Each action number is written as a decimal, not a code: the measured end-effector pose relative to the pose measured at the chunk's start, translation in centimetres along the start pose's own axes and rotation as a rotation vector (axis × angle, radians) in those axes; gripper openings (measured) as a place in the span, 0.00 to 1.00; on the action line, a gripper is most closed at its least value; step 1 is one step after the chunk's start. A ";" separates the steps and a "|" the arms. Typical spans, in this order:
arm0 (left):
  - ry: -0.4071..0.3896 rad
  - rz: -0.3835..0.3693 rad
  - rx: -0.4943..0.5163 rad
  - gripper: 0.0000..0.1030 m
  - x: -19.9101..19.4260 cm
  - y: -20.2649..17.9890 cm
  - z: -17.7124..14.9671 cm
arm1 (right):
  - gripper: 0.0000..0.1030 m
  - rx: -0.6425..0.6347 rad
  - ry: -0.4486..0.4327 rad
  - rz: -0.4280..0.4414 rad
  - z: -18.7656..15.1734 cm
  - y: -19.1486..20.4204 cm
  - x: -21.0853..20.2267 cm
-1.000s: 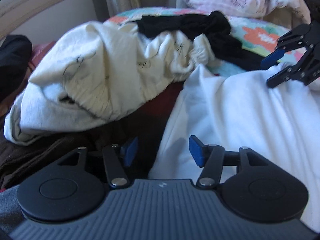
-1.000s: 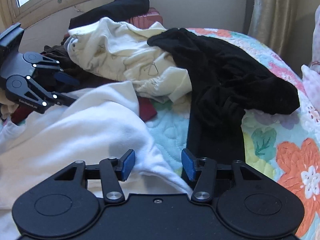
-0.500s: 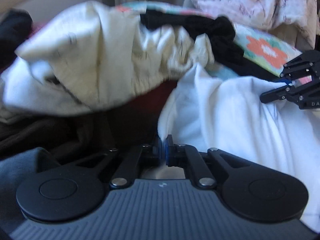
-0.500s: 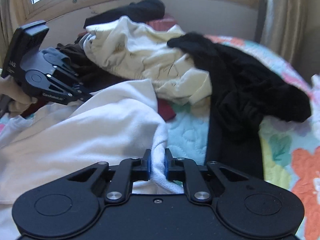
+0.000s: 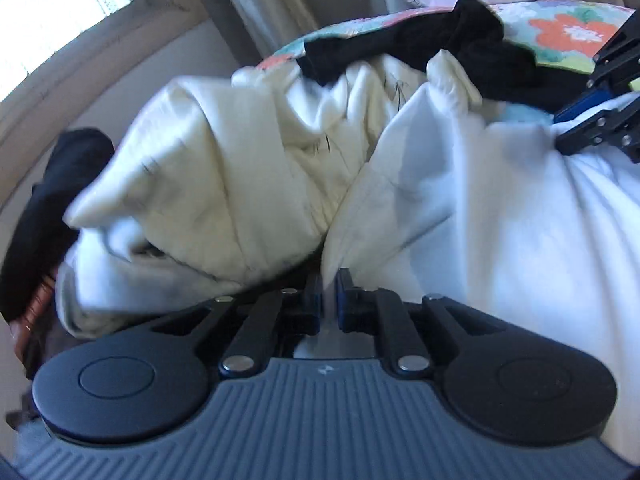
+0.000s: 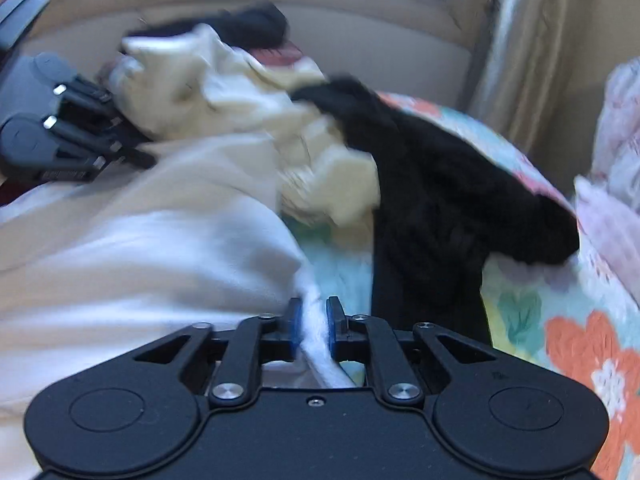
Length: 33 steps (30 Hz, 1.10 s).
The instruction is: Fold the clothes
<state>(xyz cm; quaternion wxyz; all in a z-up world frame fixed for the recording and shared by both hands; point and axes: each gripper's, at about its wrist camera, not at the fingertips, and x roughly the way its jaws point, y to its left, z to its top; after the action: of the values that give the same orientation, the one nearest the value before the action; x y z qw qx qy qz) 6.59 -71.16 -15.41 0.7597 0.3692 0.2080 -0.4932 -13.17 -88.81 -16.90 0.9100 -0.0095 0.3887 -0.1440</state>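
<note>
In the left wrist view, the left gripper [image 5: 330, 294] is pinching an edge of the white garment [image 5: 500, 240] between nearly closed fingers, and the cloth is fanning away to the right toward the right gripper [image 5: 600, 92], which is biting the same garment at its far edge. A cream garment [image 5: 224, 184] is crowding the pinch from the left, with a black garment [image 5: 472, 52] lying behind it. To do this well, the left grip is best kept only on the white cloth, clear of the cream one. In the right wrist view, the right gripper [image 6: 311, 322] is clamping a thick white fold with a narrow gap showing, while the white garment [image 6: 152, 248] is bunching on the floral quilt [image 6: 560, 320]. The view is blurring, so steady, level hands would likely help stretch the edge flat.
</note>
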 end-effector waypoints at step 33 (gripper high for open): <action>-0.120 -0.275 -0.141 0.48 -9.9 -6.4 1.0 | 0.54 0.472 0.007 -0.287 -20.4 -8.0 -22.3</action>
<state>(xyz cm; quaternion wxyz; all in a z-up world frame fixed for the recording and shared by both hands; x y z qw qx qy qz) -3.51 -67.58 -10.30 0.7200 0.2530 0.2451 -0.5979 -44.34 -88.53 -14.37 0.8560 0.1482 0.3422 -0.3580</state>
